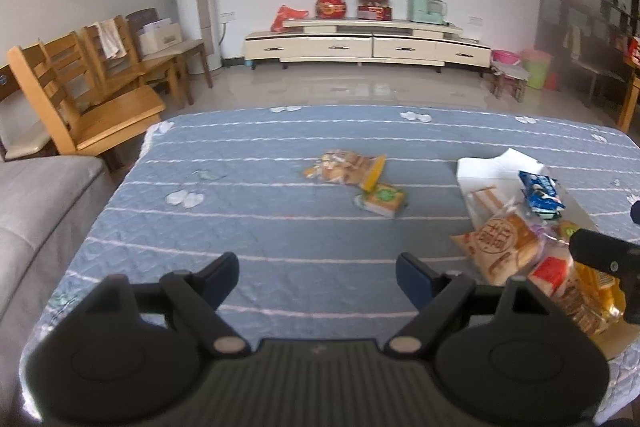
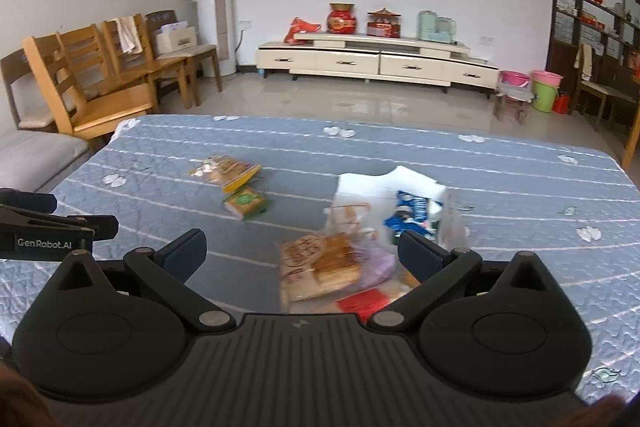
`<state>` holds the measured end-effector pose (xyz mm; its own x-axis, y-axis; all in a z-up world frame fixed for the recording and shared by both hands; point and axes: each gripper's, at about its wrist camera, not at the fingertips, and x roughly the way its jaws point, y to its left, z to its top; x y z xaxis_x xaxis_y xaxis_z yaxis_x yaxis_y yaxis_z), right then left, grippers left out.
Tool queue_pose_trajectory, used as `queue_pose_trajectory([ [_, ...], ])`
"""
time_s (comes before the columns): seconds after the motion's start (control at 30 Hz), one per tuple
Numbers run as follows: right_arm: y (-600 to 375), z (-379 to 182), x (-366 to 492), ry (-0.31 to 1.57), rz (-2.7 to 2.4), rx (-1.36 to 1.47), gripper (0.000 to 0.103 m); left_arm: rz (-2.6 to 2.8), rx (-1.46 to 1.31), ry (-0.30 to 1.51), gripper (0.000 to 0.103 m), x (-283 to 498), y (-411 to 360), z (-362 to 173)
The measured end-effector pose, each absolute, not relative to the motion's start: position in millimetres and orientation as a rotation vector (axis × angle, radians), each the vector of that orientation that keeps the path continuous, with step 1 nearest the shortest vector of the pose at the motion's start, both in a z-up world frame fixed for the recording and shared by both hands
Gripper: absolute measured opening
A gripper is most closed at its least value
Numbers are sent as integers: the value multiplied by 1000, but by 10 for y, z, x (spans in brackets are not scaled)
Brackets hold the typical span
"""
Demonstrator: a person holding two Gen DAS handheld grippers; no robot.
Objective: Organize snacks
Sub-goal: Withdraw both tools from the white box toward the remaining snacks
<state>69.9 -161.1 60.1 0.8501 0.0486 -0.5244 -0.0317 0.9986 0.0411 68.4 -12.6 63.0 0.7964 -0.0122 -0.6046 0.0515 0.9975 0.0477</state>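
A blue quilted table (image 1: 280, 227) holds snacks. A clear bag of biscuits with a yellow edge (image 1: 348, 169) and a small green-and-yellow pack (image 1: 383, 202) lie mid-table; they also show in the right wrist view as the biscuit bag (image 2: 228, 171) and the green pack (image 2: 246, 203). A white box (image 1: 488, 175) at the right holds a blue cookie pack (image 1: 540, 193), a bread pack (image 1: 500, 247) and other snacks. My left gripper (image 1: 318, 277) is open and empty above the near table. My right gripper (image 2: 302, 253) is open above the bread pack (image 2: 320, 263) in the box (image 2: 360, 187).
Wooden chairs (image 1: 92, 87) stand left of the table, a grey sofa (image 1: 36, 227) at the near left. A cream TV cabinet (image 1: 360, 45) lines the far wall. Pink and green buckets (image 1: 536, 67) sit on the floor at the right.
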Motion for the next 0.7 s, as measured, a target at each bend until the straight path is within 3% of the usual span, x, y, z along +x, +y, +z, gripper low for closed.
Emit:
queue_pose_trajectory([
  [0.5,-1269,586,919,565,103,-9,103,-5,4,637,87,892,71,627],
  [0.7,-1271,538,976,566,108,-14,103,-21,-73,655,94,1308,-11,596],
])
